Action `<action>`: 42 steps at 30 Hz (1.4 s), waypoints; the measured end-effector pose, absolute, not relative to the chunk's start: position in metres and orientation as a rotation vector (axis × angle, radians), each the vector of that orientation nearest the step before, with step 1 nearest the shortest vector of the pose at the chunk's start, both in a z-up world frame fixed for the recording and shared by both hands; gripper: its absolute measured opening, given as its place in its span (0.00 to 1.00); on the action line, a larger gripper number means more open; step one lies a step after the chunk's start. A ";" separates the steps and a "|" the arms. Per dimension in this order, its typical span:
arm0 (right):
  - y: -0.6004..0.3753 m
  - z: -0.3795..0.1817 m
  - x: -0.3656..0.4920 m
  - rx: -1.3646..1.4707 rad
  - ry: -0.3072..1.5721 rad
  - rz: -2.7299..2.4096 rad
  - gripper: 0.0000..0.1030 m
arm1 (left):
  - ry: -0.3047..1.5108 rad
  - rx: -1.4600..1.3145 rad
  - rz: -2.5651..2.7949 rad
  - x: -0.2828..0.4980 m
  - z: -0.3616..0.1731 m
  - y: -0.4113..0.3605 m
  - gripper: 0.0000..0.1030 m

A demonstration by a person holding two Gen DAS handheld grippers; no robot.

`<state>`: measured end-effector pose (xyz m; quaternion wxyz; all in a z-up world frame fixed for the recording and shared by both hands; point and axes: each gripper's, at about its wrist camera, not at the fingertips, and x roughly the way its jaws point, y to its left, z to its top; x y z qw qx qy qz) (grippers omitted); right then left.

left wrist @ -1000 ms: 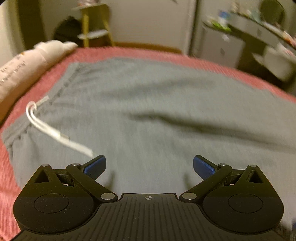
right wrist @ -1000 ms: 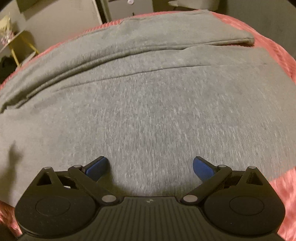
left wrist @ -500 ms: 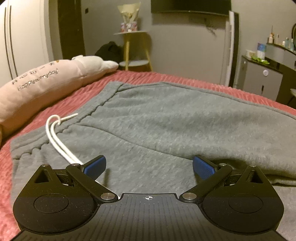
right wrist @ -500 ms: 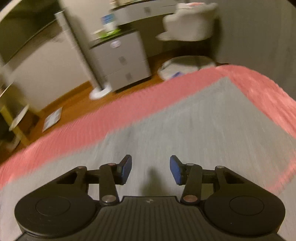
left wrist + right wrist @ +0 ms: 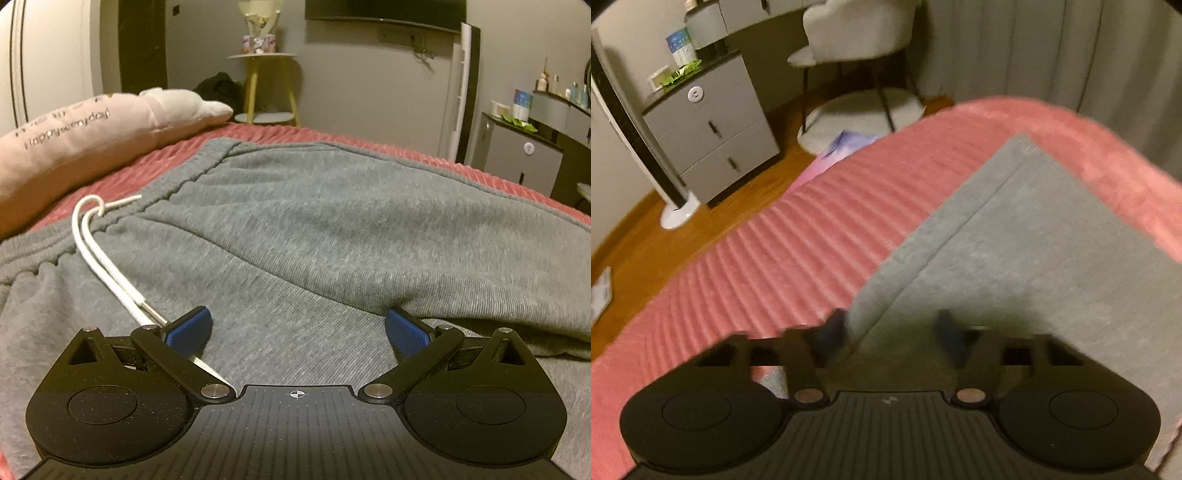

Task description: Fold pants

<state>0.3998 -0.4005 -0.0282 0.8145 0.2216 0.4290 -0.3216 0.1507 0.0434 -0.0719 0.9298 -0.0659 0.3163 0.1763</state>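
Grey sweatpants (image 5: 295, 206) lie flat on a pink ribbed bedspread (image 5: 147, 158), waistband to the left, with a white drawstring (image 5: 107, 258) trailing across the cloth. My left gripper (image 5: 297, 328) hovers low over them, open wide; the drawstring's metal tip lies by its left finger. In the right wrist view the leg end (image 5: 1034, 266) shows its hemmed cuff at the far corner. My right gripper (image 5: 888, 328) is blurred at the leg's left edge. Its jaws are closing, the cloth's edge lies between them, and the pads stand apart from it.
A pink pillow (image 5: 74, 140) lies at the bed's left side, a yellow stool (image 5: 264, 74) behind it. Beyond the bed's edge (image 5: 775, 266) are a grey drawer cabinet (image 5: 709, 136), a tower fan (image 5: 639, 147), a chair (image 5: 857, 33) and wooden floor.
My right gripper swept along the leg to its cuff end and its jaws narrowed. The left gripper sank toward the pants near the waistband and stayed wide open.
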 end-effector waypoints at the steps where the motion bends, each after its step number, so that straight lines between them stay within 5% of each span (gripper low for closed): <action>1: -0.404 -0.024 0.393 0.490 0.903 -0.656 0.07 | 0.649 -0.145 0.358 0.151 -0.072 0.045 1.00; 9: -0.408 0.028 0.193 0.703 0.509 -0.465 0.07 | 0.641 -0.173 0.343 0.148 -0.072 0.050 1.00; 13: -0.386 -0.008 0.076 0.805 0.415 -0.519 0.07 | 0.647 -0.179 0.344 0.145 -0.069 0.051 1.00; 17: -0.405 -0.043 0.051 0.876 0.494 -0.624 0.15 | 0.661 -0.156 0.345 0.141 -0.066 0.047 1.00; 19: -0.415 -0.040 0.049 0.877 0.450 -0.595 0.29 | 0.668 -0.165 0.339 0.139 -0.062 0.046 1.00; 21: -0.420 -0.038 0.050 0.879 0.400 -0.593 0.66 | 0.679 -0.205 0.329 0.138 -0.056 0.050 1.00; 22: -0.423 -0.045 0.051 0.898 0.404 -0.587 0.68 | 0.677 -0.241 0.311 0.138 -0.050 0.053 1.00; 25: -0.439 -0.068 0.063 1.004 0.423 -0.536 0.62 | 0.659 -0.364 0.221 0.146 -0.026 0.063 1.00; 27: -0.445 -0.077 0.067 1.038 0.405 -0.503 0.15 | 0.638 -0.388 0.155 0.165 -0.005 0.063 1.00; 28: -0.449 -0.079 0.067 1.059 0.397 -0.487 0.09 | 0.643 -0.387 0.129 0.179 0.004 0.062 1.00; 31: -0.455 -0.083 0.070 1.122 0.363 -0.452 0.09 | 0.715 -0.461 0.014 0.233 0.020 0.063 1.00; 34: -0.458 -0.085 0.071 1.124 0.370 -0.444 0.21 | 0.793 -0.546 0.023 0.285 0.018 0.068 1.00; 35: -0.460 -0.087 0.072 1.125 0.376 -0.445 0.32 | 0.818 -0.549 0.049 0.303 0.014 0.069 1.00; 37: -0.464 -0.089 0.073 1.143 0.370 -0.438 0.32 | 0.862 -0.547 0.077 0.330 0.005 0.070 0.98; 41: -0.464 -0.091 0.074 1.165 0.369 -0.427 0.29 | 1.024 -0.628 0.113 0.377 -0.022 0.077 0.59; 42: -0.465 -0.092 0.075 1.164 0.371 -0.427 0.22 | 1.060 -0.659 0.128 0.382 -0.033 0.080 0.57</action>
